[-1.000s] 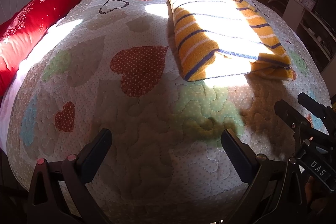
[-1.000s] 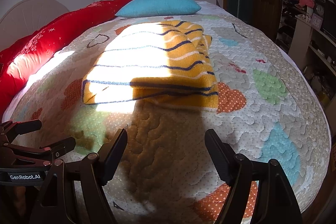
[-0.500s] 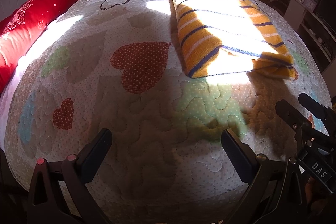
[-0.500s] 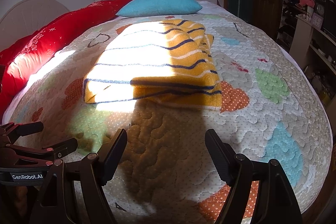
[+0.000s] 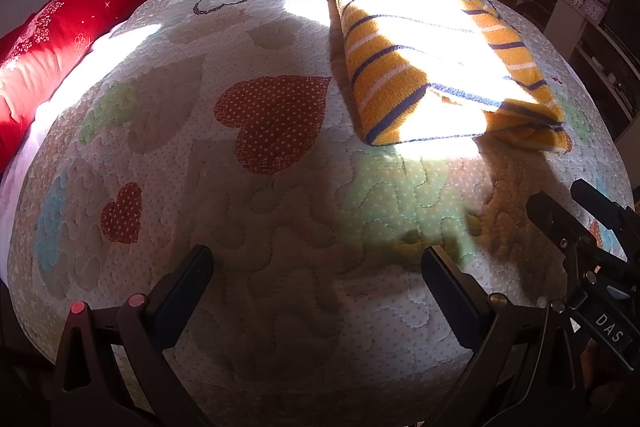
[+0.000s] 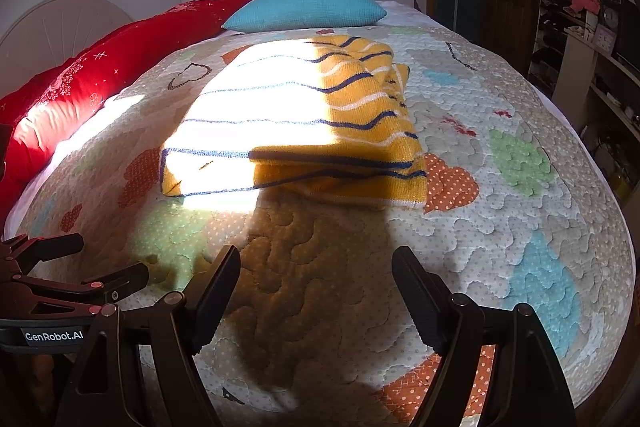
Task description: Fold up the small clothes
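Sunlit on the quilt (image 6: pixel 500 227), the folded sweater (image 6: pixel 304 123) lies lengthwise ahead of my empty, wide-open right gripper (image 6: pixel 316 291), nearer than my equally wide left gripper (image 5: pixel 316 287).

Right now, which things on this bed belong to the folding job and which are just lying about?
Part of the job:
- yellow striped garment, lying folded on the quilt
- left claw, open, empty
- right claw, open, empty

Just lying about:
- blue pillow
- red bolster
- cluttered shelves beside the bed
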`<state>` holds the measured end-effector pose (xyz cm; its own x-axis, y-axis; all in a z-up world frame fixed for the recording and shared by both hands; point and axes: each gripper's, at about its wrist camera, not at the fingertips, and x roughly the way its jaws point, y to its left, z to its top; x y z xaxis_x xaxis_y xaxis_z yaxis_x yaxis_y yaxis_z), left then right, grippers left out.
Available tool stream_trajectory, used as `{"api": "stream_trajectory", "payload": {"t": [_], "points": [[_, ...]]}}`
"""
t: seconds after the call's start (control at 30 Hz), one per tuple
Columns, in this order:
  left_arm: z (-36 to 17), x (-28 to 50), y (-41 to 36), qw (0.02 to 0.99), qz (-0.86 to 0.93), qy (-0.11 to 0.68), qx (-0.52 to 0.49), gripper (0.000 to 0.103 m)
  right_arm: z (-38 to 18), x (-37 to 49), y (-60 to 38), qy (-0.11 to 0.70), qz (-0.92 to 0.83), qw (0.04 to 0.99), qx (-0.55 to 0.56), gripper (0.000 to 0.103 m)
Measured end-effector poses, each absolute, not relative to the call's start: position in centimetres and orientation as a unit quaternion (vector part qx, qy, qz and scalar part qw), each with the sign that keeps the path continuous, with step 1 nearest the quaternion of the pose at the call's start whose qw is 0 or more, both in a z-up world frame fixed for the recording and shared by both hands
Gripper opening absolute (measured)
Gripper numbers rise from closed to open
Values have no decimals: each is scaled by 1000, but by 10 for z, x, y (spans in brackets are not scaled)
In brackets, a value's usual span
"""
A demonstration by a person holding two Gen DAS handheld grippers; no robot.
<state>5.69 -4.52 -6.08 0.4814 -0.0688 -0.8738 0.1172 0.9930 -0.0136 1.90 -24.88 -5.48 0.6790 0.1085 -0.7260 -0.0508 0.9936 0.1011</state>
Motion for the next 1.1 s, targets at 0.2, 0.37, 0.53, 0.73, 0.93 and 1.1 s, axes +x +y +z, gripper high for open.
{"api": "stream_trajectory", "payload": {"t": [0.2, 0.37, 0.53, 0.73, 0.93, 1.1], "points": [[-62, 57, -45, 860, -54, 508, 22, 103, -55, 19, -249, 397, 44, 916, 37, 83], [-63, 58, -45, 859, -55, 508, 21, 103, -55, 19, -249, 397, 43, 916, 37, 83], [-63, 58, -45, 859, -56, 509, 20, 103, -55, 19, -249, 396, 43, 916, 37, 84], [-64, 58, -45, 859, -56, 509, 19, 103, -53, 19, -246, 395, 44, 917, 37, 84], [-66, 59, -43, 858, -58, 510, 17, 103, -54, 20, -241, 396, 50, 916, 33, 84], [-66, 59, -42, 857, -58, 511, 13, 103, -53, 21, -239, 395, 51, 916, 33, 85]]}}
